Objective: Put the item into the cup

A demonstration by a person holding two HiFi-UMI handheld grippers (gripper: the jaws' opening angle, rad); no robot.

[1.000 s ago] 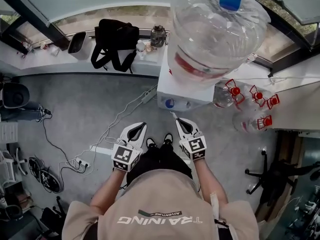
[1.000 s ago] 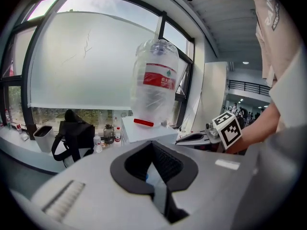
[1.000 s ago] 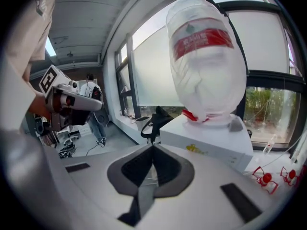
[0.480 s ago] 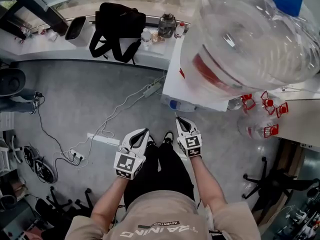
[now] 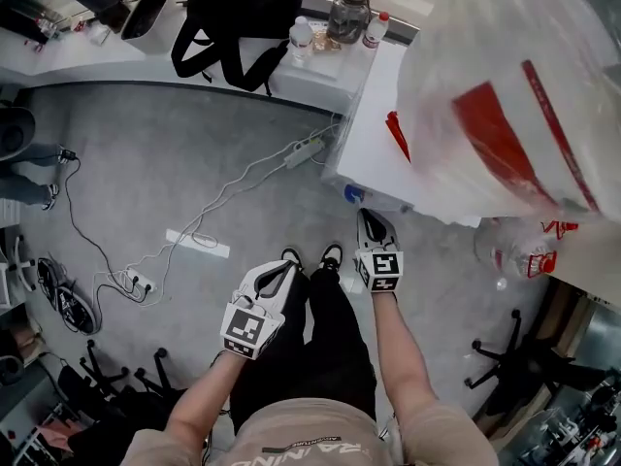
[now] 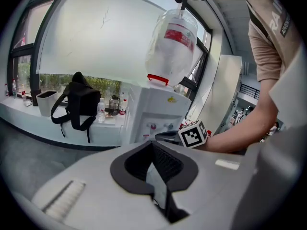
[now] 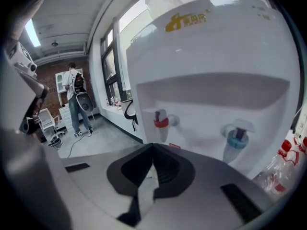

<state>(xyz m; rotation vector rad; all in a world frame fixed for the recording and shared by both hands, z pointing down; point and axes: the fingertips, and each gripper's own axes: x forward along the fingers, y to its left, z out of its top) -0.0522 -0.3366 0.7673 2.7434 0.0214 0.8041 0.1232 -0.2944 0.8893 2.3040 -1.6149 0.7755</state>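
Note:
No cup and no loose item shows in any view. My left gripper (image 5: 281,272) hangs shut and empty over the person's legs; in its own view the jaws meet at the tip (image 6: 153,145). My right gripper (image 5: 367,219) is also shut and empty (image 7: 153,150), and it points at the front of a white water dispenser (image 7: 211,80), close to its red tap (image 7: 160,123) and blue tap (image 7: 236,140). The right gripper's marker cube (image 6: 194,134) appears in the left gripper view.
A large clear water bottle (image 5: 514,95) sits upside down on the dispenser (image 5: 374,153). Spare bottles with red handles (image 5: 529,250) lie to its right. A black backpack (image 5: 228,13) and small bottles stand on the window ledge. Cables and a power strip (image 5: 306,150) cross the grey floor. A person (image 7: 76,104) stands far back.
The person has stepped closer to the dispenser; the bottle looms larger at the upper right. Both grippers stay shut, the right one nearer the dispenser's front.

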